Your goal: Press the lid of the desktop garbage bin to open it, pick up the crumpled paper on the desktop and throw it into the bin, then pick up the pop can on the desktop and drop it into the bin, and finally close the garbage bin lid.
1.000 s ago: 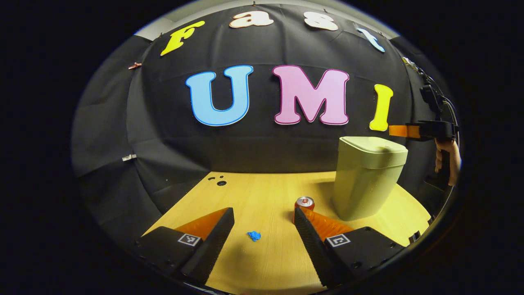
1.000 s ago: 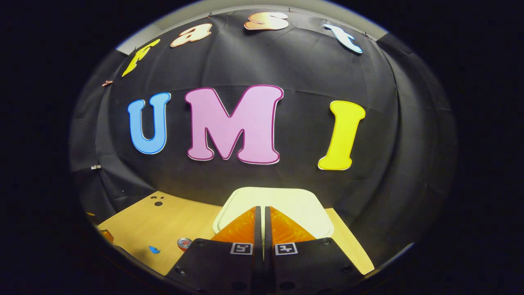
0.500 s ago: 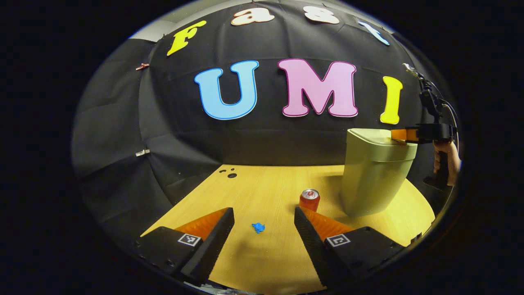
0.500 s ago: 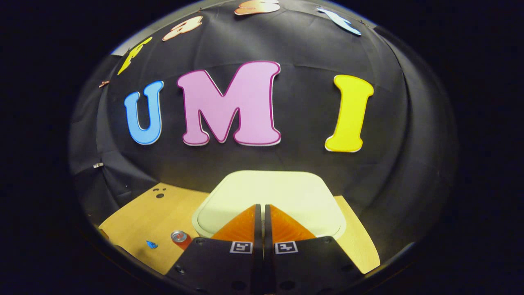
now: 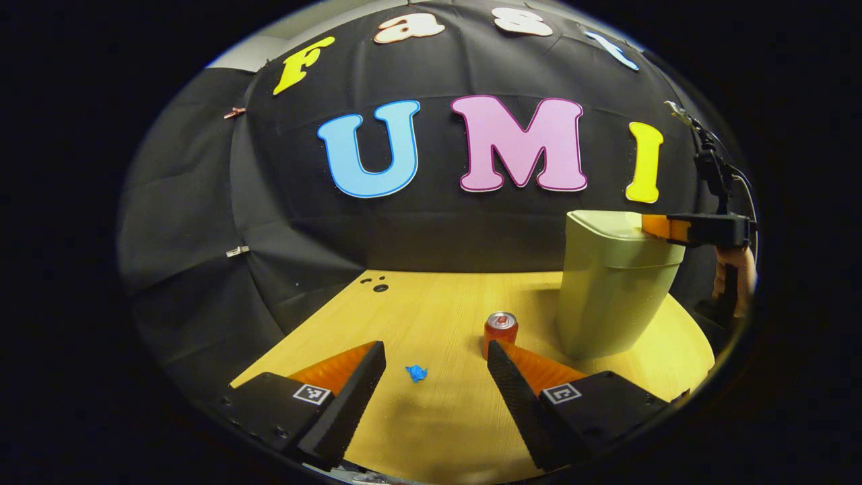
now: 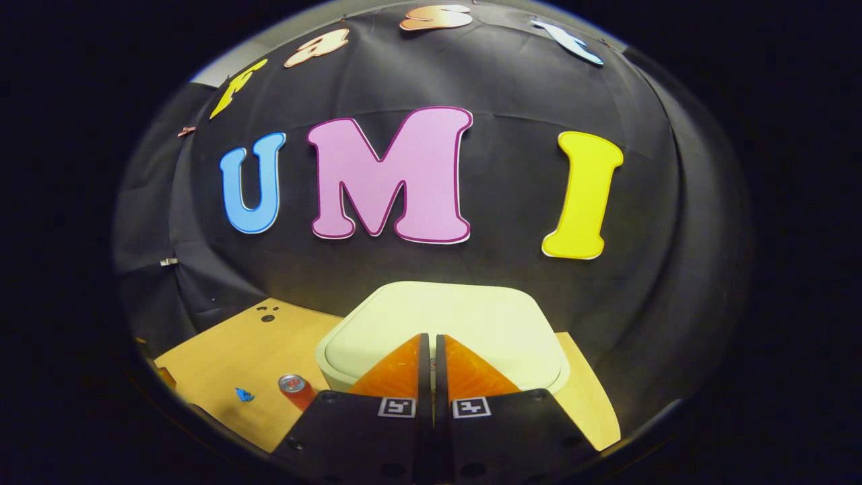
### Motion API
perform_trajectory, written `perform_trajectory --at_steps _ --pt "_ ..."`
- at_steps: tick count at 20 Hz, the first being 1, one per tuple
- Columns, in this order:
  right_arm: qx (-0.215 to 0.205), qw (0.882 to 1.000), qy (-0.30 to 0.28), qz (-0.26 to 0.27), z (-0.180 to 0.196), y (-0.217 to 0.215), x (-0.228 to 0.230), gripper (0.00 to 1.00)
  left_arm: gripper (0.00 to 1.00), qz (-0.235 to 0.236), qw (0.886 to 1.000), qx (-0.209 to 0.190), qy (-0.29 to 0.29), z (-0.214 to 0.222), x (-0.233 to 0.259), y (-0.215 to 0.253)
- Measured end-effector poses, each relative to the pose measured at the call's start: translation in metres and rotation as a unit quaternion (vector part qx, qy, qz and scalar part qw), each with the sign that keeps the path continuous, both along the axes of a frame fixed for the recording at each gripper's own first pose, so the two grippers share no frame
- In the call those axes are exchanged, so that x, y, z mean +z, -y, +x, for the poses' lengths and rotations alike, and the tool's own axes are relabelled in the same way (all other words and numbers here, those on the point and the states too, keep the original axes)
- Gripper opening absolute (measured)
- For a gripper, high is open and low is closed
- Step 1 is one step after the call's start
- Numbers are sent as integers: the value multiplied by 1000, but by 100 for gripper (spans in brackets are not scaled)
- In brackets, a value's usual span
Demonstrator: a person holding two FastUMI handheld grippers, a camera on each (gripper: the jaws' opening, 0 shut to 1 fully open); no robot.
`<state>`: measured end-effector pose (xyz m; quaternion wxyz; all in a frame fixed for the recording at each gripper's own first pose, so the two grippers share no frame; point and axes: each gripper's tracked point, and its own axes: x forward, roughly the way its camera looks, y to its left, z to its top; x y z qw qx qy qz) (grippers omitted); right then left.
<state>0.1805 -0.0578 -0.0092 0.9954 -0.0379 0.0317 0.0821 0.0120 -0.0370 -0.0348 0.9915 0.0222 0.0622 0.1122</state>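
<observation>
Pale green plastic bin lid point(image 6: 441, 316) sits shut under the closed right tongs point(image 6: 427, 343), which should push down next, while the left tongs point(image 5: 434, 360) wait open.

On the desk point(image 5: 438, 303) the paper ball point(image 5: 416, 372) sits left of the can point(image 5: 500, 331), the bin point(image 5: 609, 296) stands right of the can, nearer the wall.
</observation>
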Motion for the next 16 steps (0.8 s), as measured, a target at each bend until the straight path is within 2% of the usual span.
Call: perform_trajectory --at_steps 4,8,11,16 --pt "-9 999 -2 30 1 0 1 5 98 -2 1000 -10 1 4 0 -1" --pt "-22 999 1 26 1 1 8 5 98 -15 1000 -27 -2 11 -4 -7" --pt "-33 997 -13 62 -5 2 16 5 98 -18 999 -39 7 16 1 -22" --pt "-83 994 27 68 -30 17 50 5 99 -9 999 -45 13 17 -9 -58"
